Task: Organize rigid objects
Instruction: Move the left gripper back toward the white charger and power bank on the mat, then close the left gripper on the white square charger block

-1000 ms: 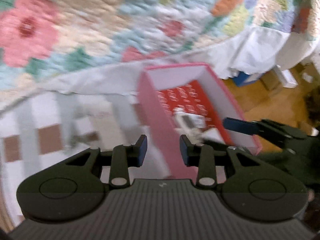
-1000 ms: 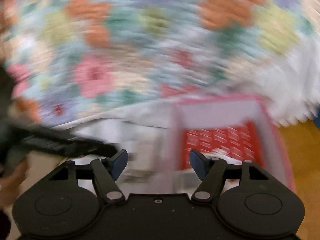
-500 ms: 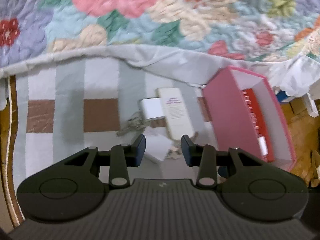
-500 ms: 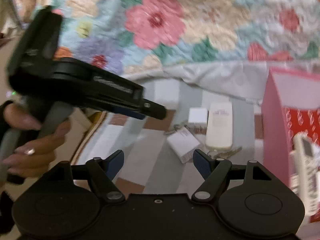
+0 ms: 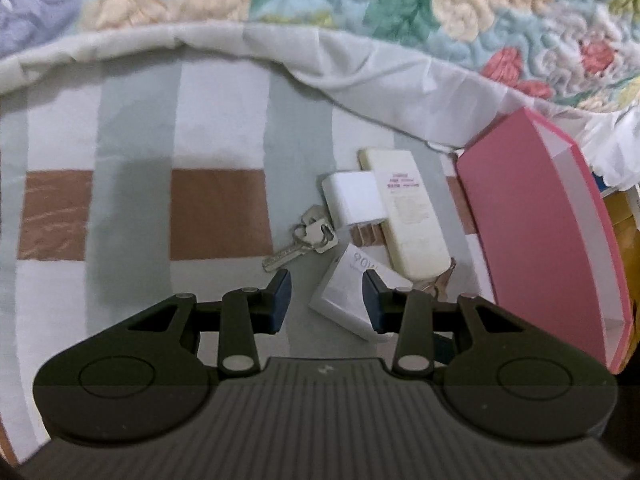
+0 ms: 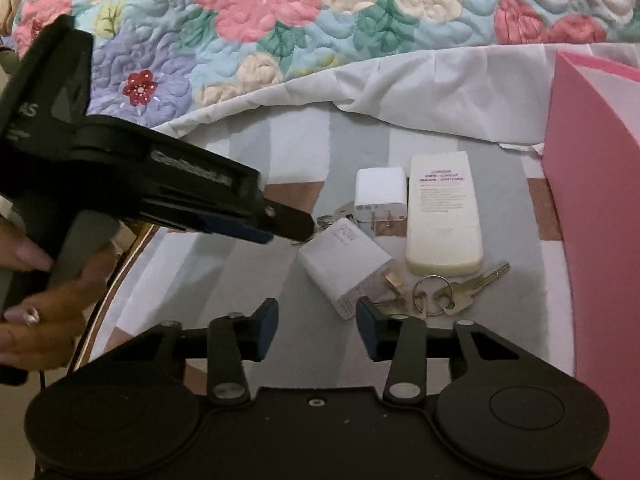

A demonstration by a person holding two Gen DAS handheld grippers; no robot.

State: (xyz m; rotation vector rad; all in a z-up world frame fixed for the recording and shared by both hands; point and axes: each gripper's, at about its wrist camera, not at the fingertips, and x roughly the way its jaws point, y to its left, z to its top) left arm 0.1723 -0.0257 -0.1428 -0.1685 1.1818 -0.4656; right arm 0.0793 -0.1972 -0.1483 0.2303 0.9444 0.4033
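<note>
left gripper (image 5: 325, 300) jaws apart, empty | right gripper (image 6: 316, 330) jaws closing, nothing gripped | near white charger (image 6: 346, 266) judged light, rigid, slick; to be gripped across flat sides

The quilt (image 6: 280, 20) bore pink, cream and lilac flowers on pale blue. The sheet (image 5: 140, 128) was striped grey-green and white, with brown blocks. The box (image 5: 532, 220) was pink, the chargers (image 6: 380, 190) white, the remote (image 6: 442, 220) cream.

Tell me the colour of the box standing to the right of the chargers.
Pink outside, white inside; the box shows best in the left wrist view.
</note>
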